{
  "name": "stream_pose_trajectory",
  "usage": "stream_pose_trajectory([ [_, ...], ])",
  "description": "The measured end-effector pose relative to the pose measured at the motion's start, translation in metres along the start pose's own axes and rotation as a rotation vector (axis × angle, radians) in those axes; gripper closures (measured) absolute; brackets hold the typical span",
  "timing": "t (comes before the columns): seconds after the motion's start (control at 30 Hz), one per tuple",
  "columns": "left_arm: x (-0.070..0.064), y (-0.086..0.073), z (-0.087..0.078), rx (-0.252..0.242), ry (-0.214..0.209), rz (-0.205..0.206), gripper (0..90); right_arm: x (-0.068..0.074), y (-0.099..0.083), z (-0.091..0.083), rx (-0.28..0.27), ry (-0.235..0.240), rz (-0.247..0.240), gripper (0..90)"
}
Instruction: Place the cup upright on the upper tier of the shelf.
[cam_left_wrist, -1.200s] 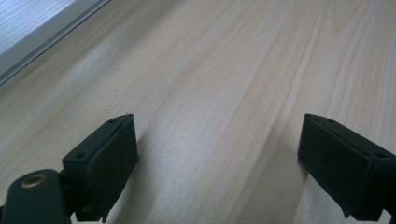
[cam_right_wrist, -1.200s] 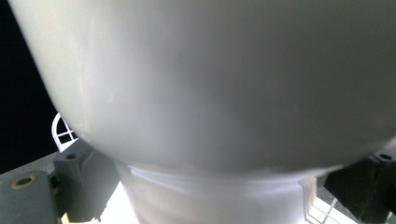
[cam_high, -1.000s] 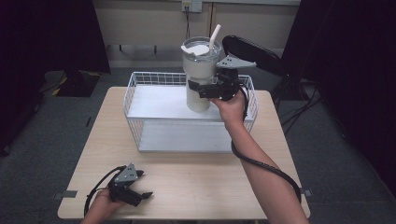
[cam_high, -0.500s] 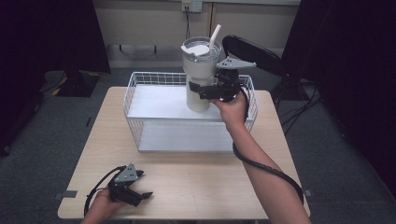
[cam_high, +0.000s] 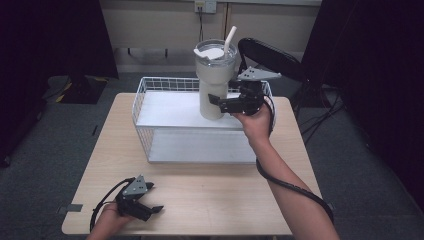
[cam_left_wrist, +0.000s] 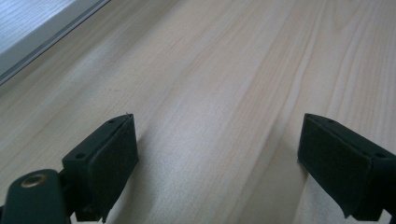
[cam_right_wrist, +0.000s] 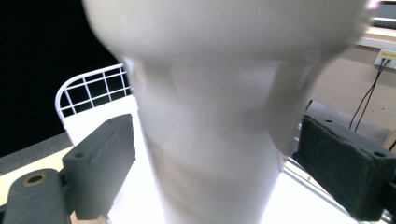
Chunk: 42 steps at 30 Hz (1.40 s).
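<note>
A tall cream tumbler (cam_high: 214, 82) with a clear lid and a white straw (cam_high: 229, 37) stands upright at the back right of a white wire basket (cam_high: 145, 95). My right gripper (cam_high: 218, 103) is open, with its jaws on either side of the tumbler's lower body. In the right gripper view the tumbler (cam_right_wrist: 210, 140) rises between the two pads (cam_right_wrist: 100, 163) of the right gripper (cam_right_wrist: 215, 172), its handle bulge toward the right jaw. My left gripper (cam_high: 151, 212) rests open on the wooden table near the front left corner. The left gripper (cam_left_wrist: 219, 163) has bare tabletop between its jaws.
The basket takes up the back half of the light wooden table (cam_high: 210, 195), with its white floor (cam_high: 200, 147) bare in front of the tumbler. A black chair (cam_high: 270, 55) stands behind the table. The right gripper's cable (cam_high: 295, 187) trails along the forearm.
</note>
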<state>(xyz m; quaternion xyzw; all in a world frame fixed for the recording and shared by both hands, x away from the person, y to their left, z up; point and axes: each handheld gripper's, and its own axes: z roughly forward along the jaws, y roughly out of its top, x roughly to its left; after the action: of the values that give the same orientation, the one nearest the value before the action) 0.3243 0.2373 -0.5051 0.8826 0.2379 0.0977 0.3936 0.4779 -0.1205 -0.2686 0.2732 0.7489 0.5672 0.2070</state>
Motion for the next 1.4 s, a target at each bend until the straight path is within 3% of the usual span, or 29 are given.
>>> stream_pose_trajectory([
  [0.17, 0.000, 0.000, 0.000, 0.001, 0.000, 0.000, 11.5, -0.002, -0.001, -0.016, 0.000, 0.002, -0.006, 11.6],
  [0.33, 0.000, 0.000, 0.000, 0.001, 0.000, 0.000, 11.5, -0.002, -0.005, -0.030, 0.006, 0.035, 0.003, 12.1],
  [1.03, 0.000, 0.000, 0.000, 0.000, -0.001, -0.002, 11.5, 0.024, -0.020, -0.043, 0.041, 0.142, -0.018, 11.2],
  [1.4, 0.000, 0.000, 0.000, 0.000, -0.001, -0.003, 11.5, 0.038, -0.038, -0.051, 0.059, 0.214, -0.040, 11.2],
])
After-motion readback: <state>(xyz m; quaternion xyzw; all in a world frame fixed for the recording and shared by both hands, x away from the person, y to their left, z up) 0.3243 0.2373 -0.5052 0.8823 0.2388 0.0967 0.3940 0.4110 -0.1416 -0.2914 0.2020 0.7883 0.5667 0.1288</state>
